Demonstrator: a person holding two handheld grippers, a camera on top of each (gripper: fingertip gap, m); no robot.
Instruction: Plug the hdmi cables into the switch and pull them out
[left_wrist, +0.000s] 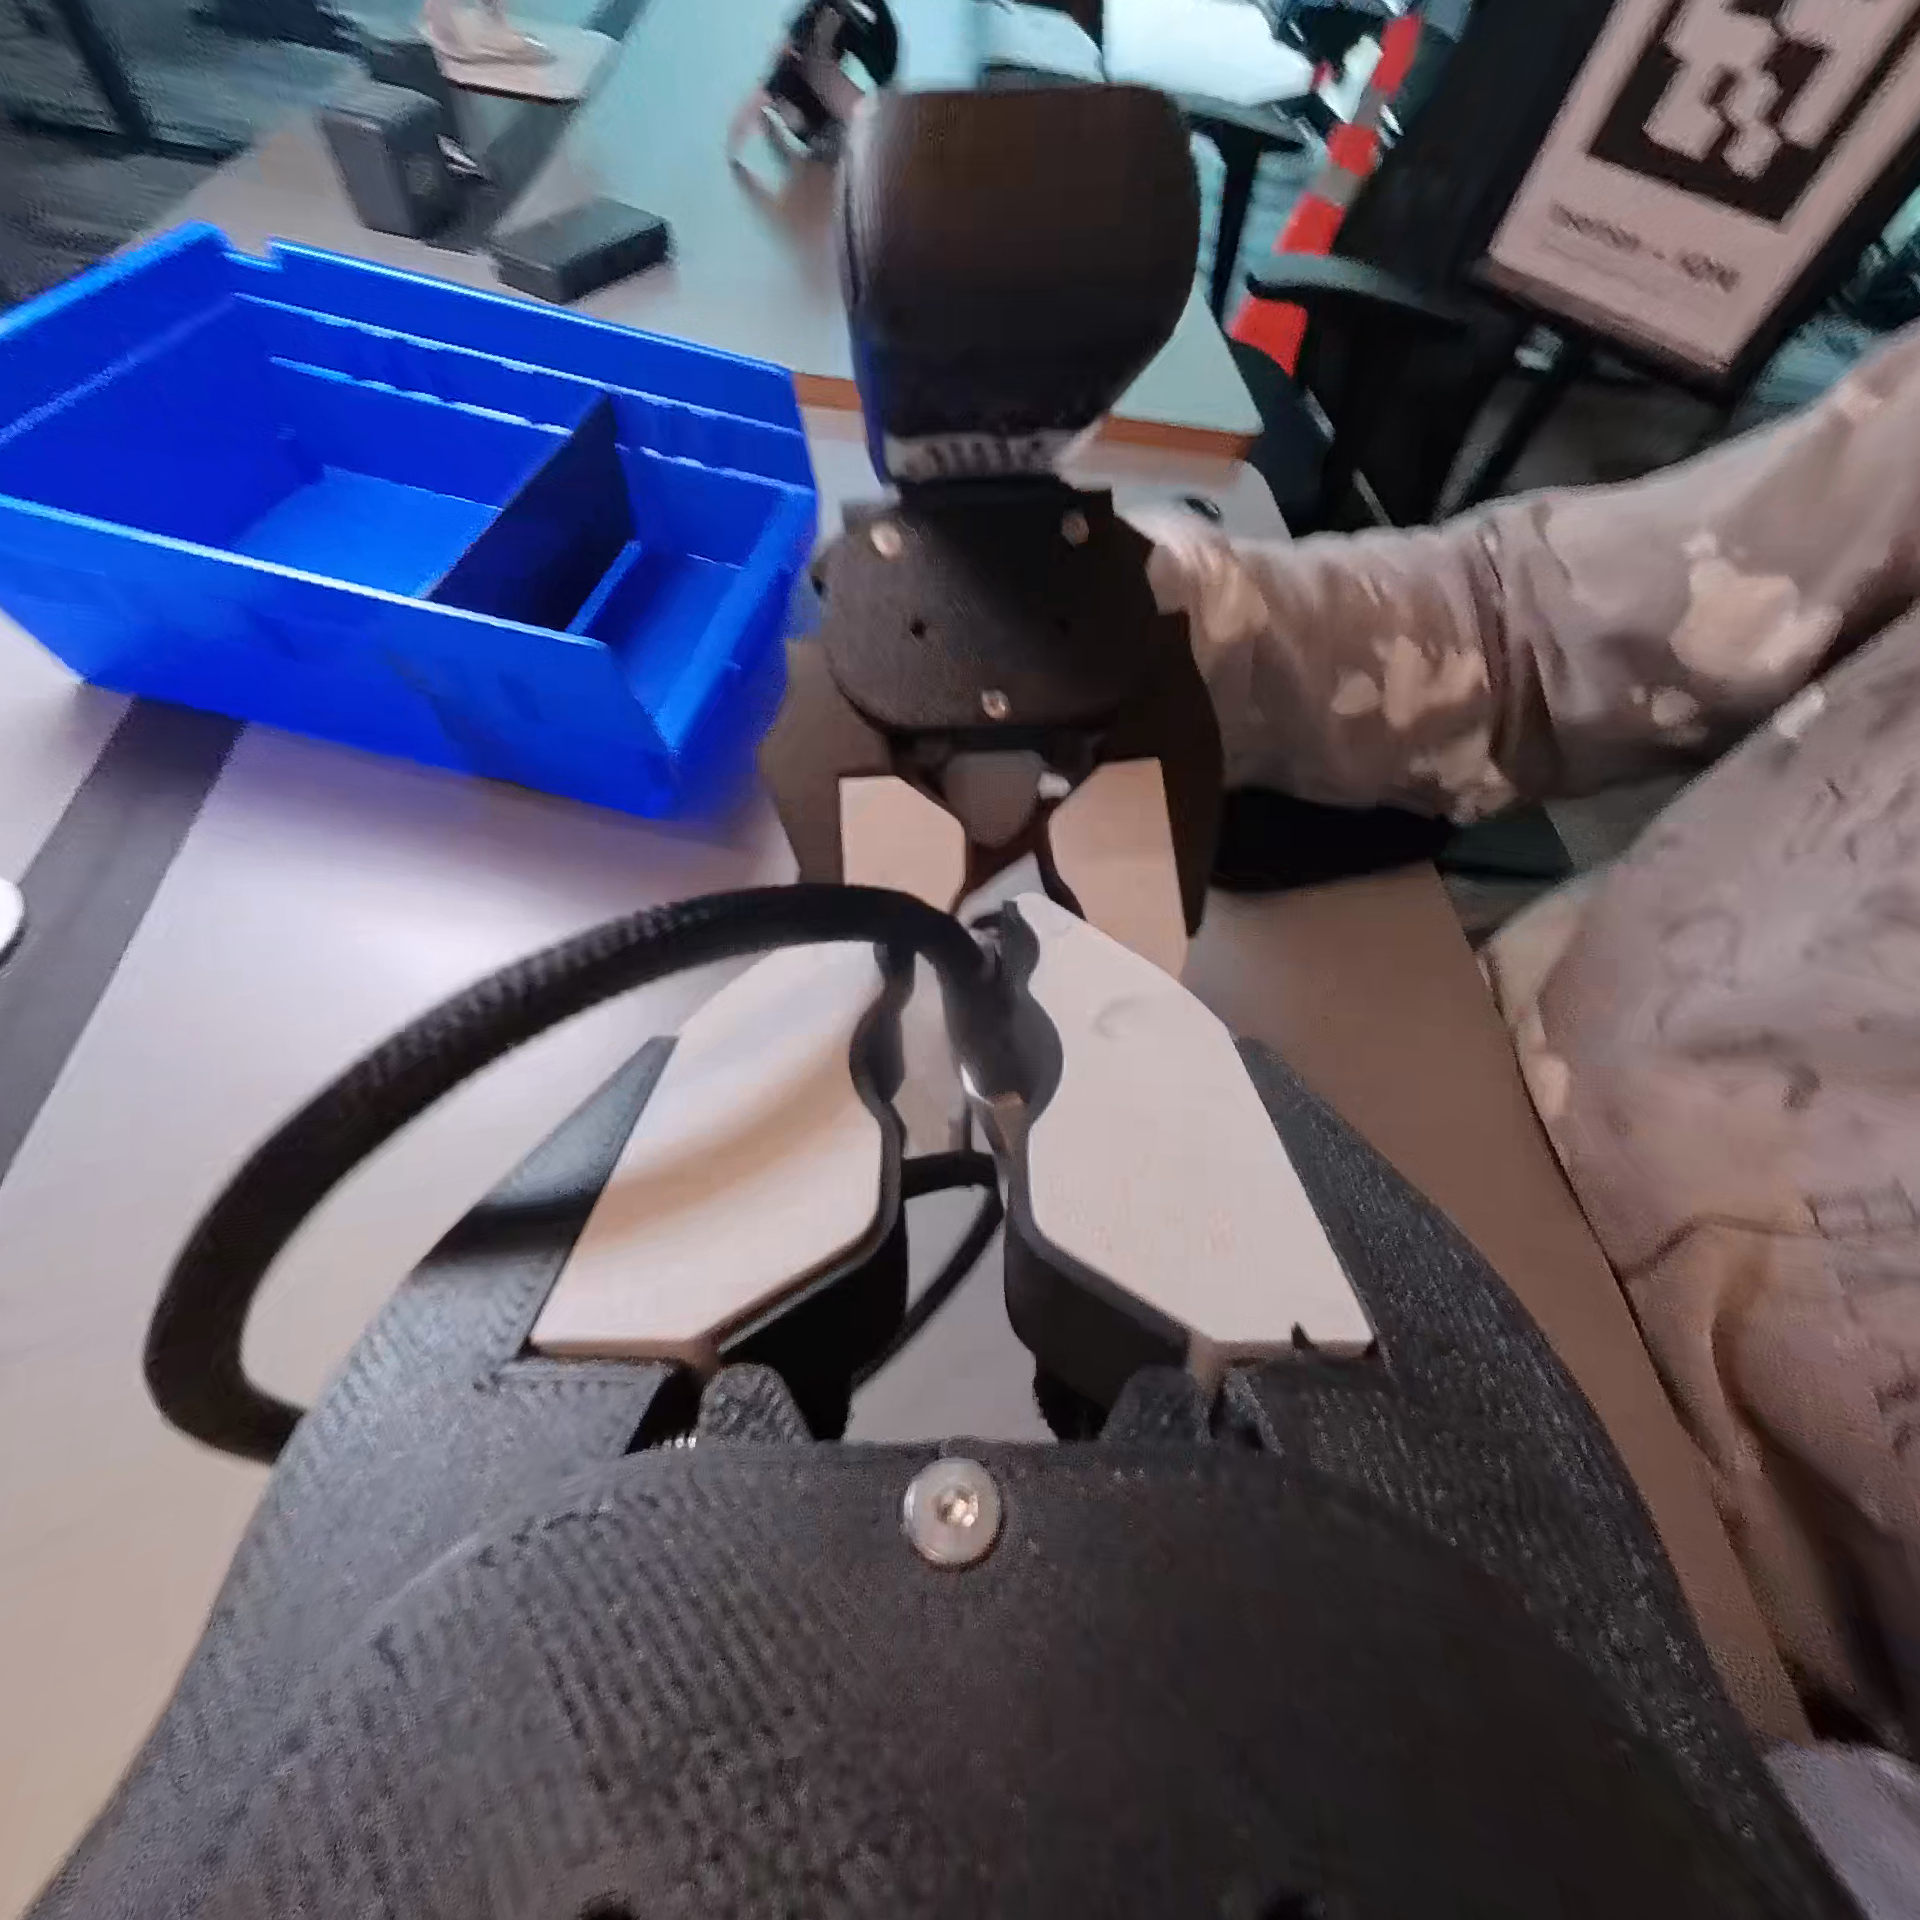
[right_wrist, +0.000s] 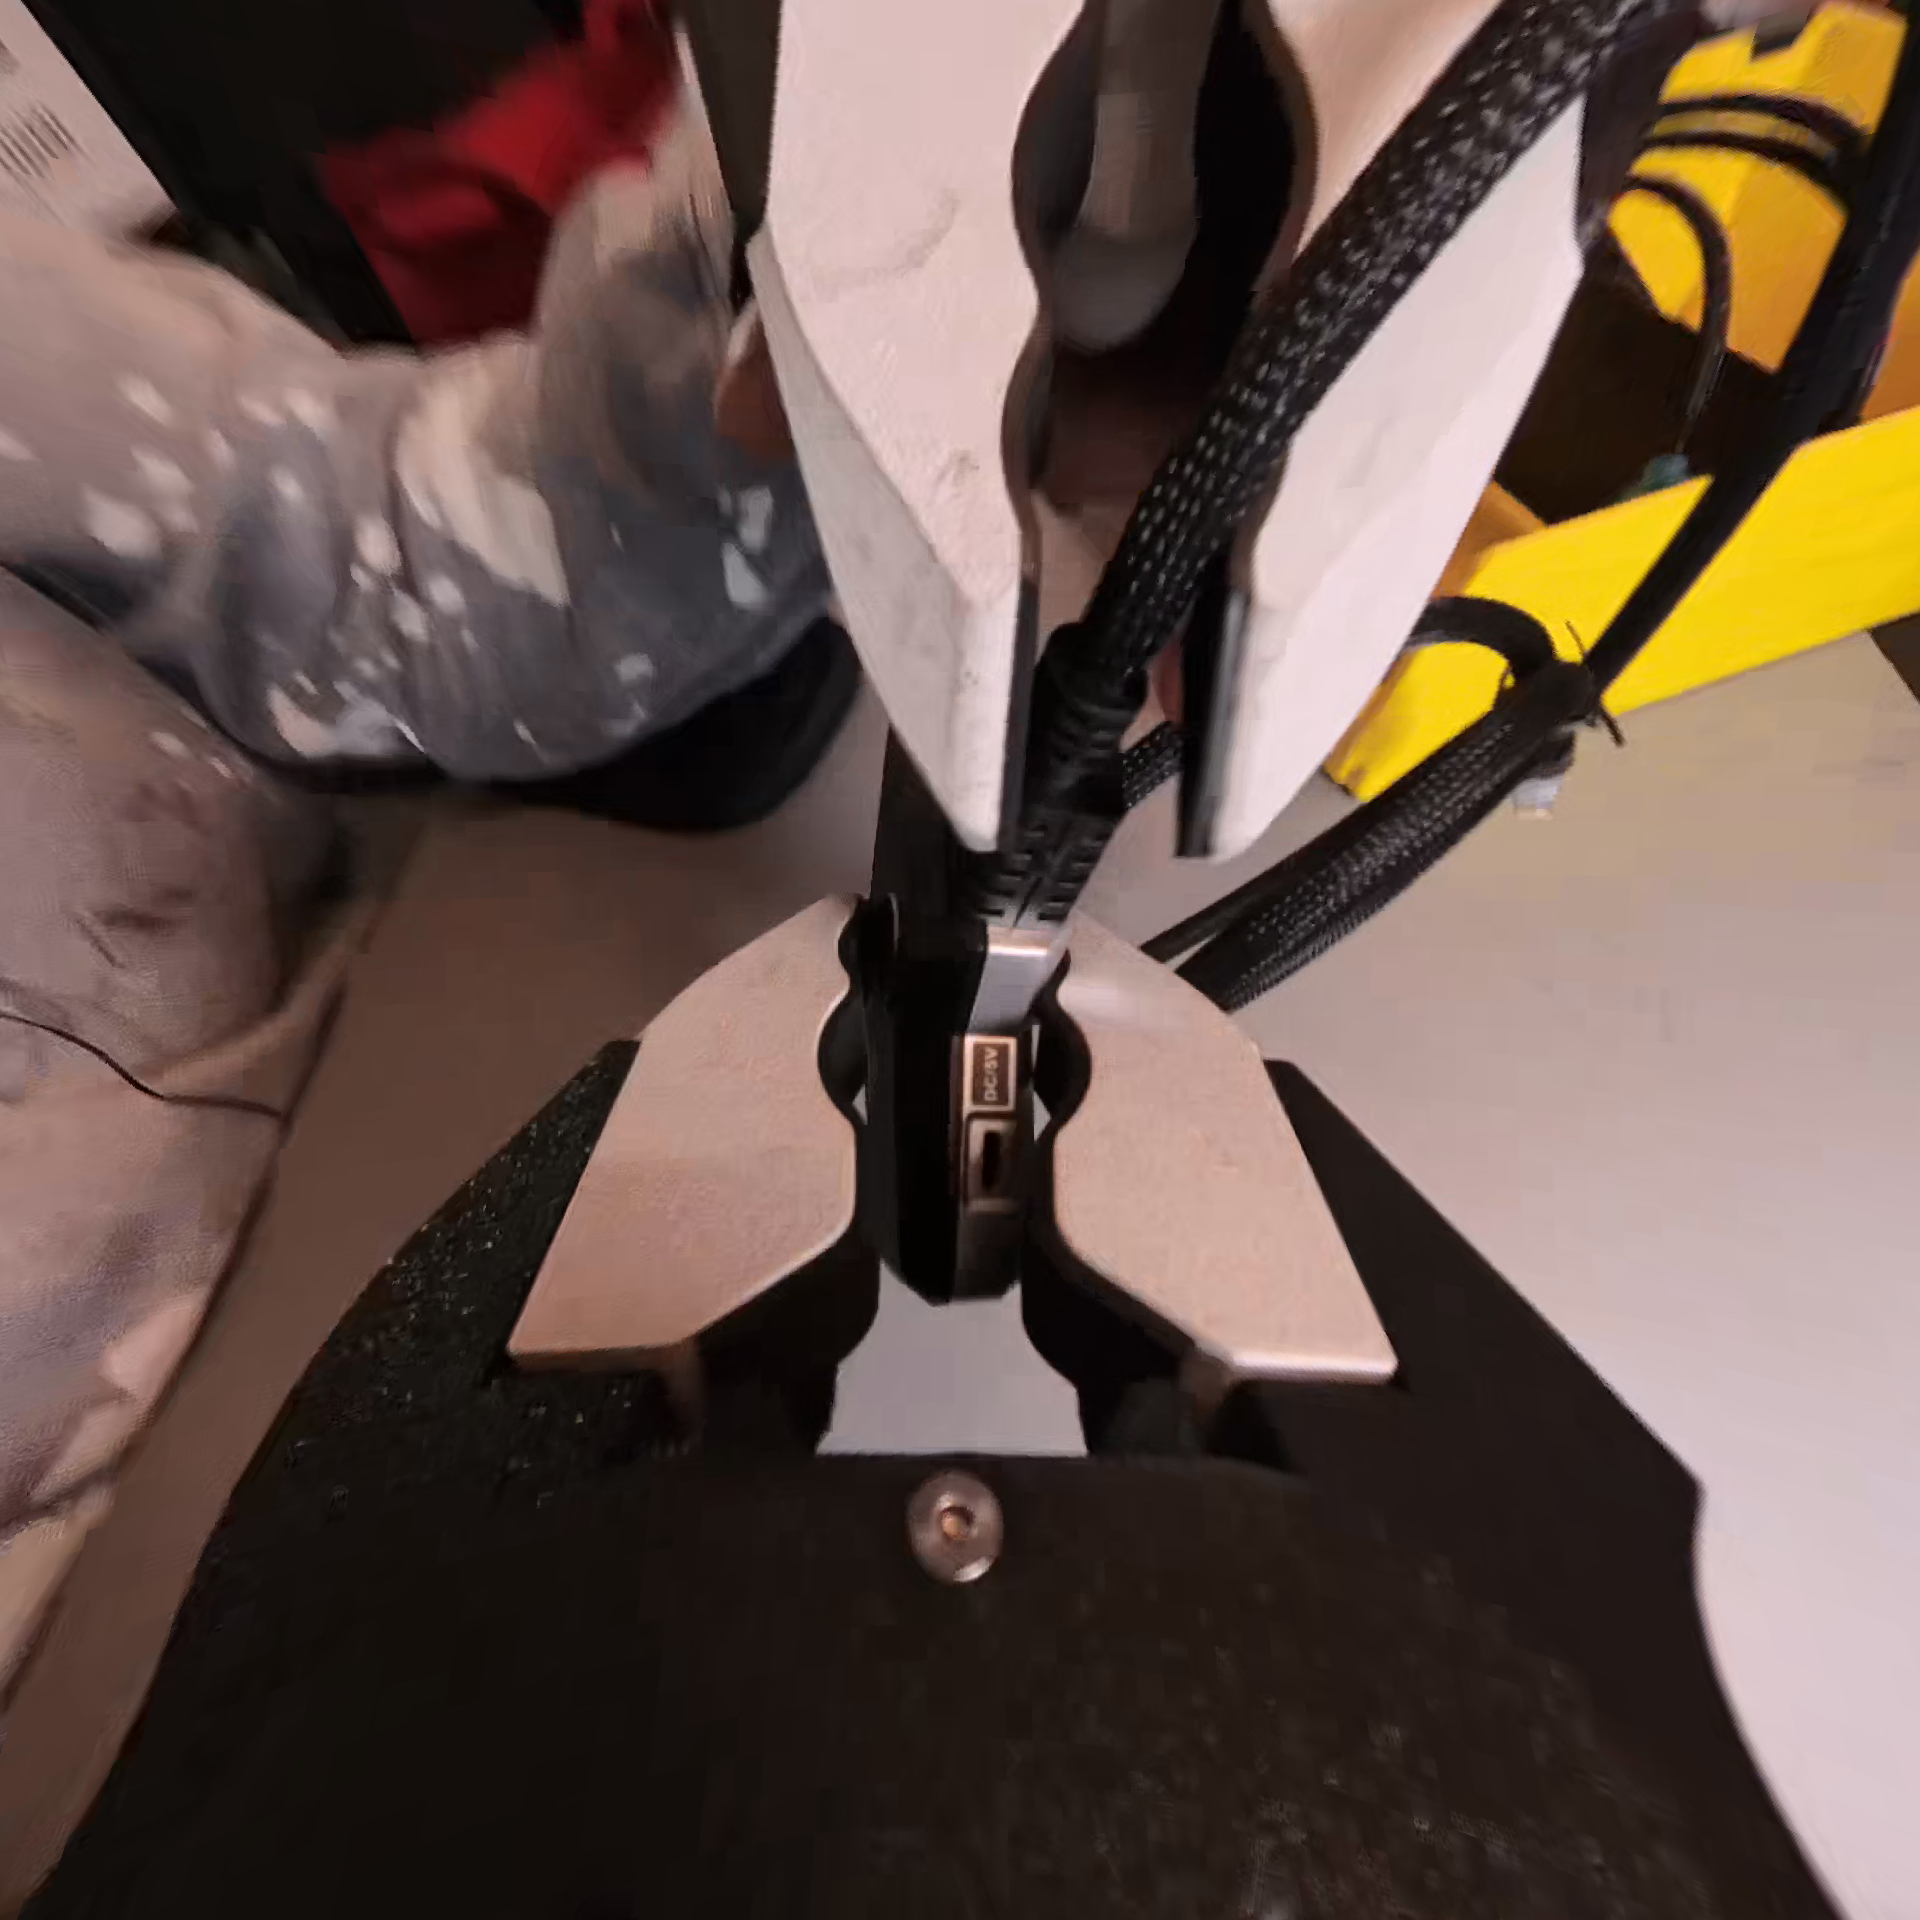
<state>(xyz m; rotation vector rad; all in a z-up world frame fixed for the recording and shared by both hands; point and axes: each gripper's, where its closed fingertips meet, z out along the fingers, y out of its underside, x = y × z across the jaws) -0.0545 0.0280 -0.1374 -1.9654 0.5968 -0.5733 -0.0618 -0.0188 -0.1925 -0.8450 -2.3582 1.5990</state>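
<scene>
HDMI switch (right_wrist: 982, 1132), small and silver-black, held on edge above the pale table (right_wrist: 1558, 1039), a small port on its narrow side facing the camera. Clamped on both flat faces by the right gripper (right_wrist: 951, 997), fingers closed tight against it. Braided black HDMI cable (right_wrist: 1226, 447) meeting the switch's far end through its ribbed plug (right_wrist: 1049, 862); how deep the plug sits cannot be told. Pinched on that plug from the opposite side by the left gripper (right_wrist: 1101, 831), pale fingers (right_wrist: 914, 468) closed round the strain relief, the two tools tip to tip. From the left wrist view, same cable (left_wrist: 436, 1039) looping out to the left and back under the left gripper (left_wrist: 956, 935), with the right gripper (left_wrist: 997, 821) just beyond. Blue divided bin (left_wrist: 395, 499) well off to the left on the table (left_wrist: 364, 883). Yellow bin (right_wrist: 1714, 499) past the switch with more black cables (right_wrist: 1403, 831) trailing from it. Speckled grey sleeves (right_wrist: 416, 540) at the edges.
</scene>
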